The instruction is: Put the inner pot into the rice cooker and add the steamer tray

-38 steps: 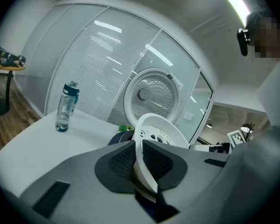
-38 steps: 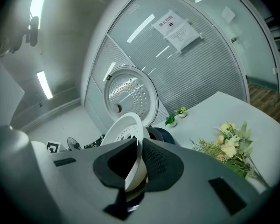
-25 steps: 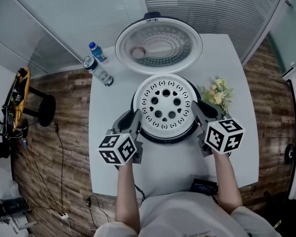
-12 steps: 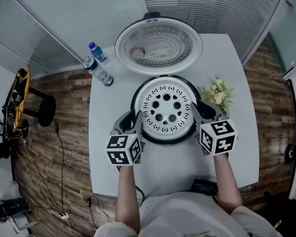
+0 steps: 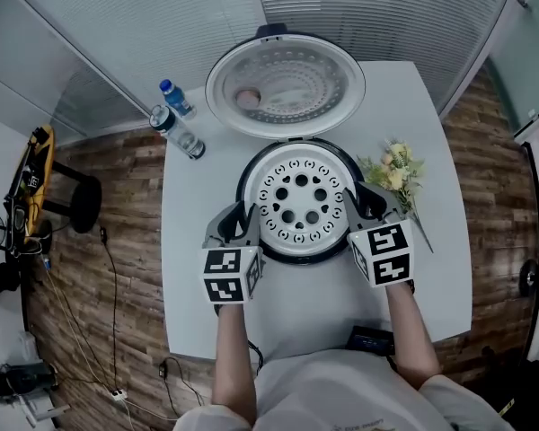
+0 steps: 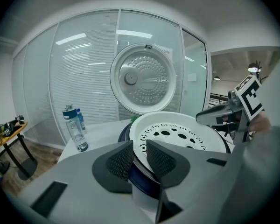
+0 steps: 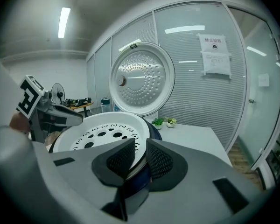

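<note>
The white steamer tray (image 5: 298, 196) with round holes sits level in the mouth of the dark blue rice cooker (image 5: 292, 257), whose lid (image 5: 285, 83) stands open behind. The inner pot is hidden under the tray. My left gripper (image 5: 240, 217) is at the tray's left edge. In the left gripper view (image 6: 140, 154) its jaws straddle the tray's rim (image 6: 177, 134) and are opening, with the pads a little apart from it. My right gripper (image 5: 363, 203) is at the right edge. Its jaws (image 7: 141, 155) also straddle the rim (image 7: 98, 134) loosely.
Two water bottles (image 5: 181, 133) (image 5: 176, 95) stand at the white table's (image 5: 314, 303) back left. A small flower plant (image 5: 393, 171) sits just right of the cooker, close to my right gripper. A black device (image 5: 370, 338) lies at the front edge.
The tray has come down and settled lower in the cooker. Both grippers rolled about their own lines, their marker cubes turning, and their jaws have widened off the rim.
</note>
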Motion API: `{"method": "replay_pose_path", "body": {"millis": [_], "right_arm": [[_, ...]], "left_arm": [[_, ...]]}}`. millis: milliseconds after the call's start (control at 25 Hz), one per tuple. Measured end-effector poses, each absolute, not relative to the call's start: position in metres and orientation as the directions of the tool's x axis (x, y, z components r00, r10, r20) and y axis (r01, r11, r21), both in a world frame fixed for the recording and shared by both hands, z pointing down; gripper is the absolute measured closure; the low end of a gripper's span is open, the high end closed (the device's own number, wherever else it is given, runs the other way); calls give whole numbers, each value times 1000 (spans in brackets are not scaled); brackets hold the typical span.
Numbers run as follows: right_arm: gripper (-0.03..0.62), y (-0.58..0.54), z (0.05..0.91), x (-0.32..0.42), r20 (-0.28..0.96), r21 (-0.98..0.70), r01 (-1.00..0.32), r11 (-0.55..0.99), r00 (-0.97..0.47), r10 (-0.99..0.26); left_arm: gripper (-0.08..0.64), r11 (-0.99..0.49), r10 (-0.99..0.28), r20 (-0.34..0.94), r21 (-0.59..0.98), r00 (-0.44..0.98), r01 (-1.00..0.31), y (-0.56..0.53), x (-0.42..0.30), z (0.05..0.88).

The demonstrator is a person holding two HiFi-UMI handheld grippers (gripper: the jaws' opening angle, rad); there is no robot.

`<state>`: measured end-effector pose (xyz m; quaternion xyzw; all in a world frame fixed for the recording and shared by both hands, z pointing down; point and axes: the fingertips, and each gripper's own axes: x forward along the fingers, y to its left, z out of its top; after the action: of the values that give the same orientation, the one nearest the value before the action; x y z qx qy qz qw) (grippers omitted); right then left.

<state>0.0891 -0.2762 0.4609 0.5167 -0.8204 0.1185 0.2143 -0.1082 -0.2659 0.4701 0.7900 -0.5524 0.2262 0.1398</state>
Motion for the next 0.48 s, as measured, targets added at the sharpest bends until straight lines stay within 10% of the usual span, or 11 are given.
{"method": "replay_pose_path", "body": {"millis": [480], "right_arm": [[523,-277,461,87,474,108,-892,439,-342,-811]], "left_arm": [[476,-355,-809,530,-98,254,-930,-269,-106,474]]}}
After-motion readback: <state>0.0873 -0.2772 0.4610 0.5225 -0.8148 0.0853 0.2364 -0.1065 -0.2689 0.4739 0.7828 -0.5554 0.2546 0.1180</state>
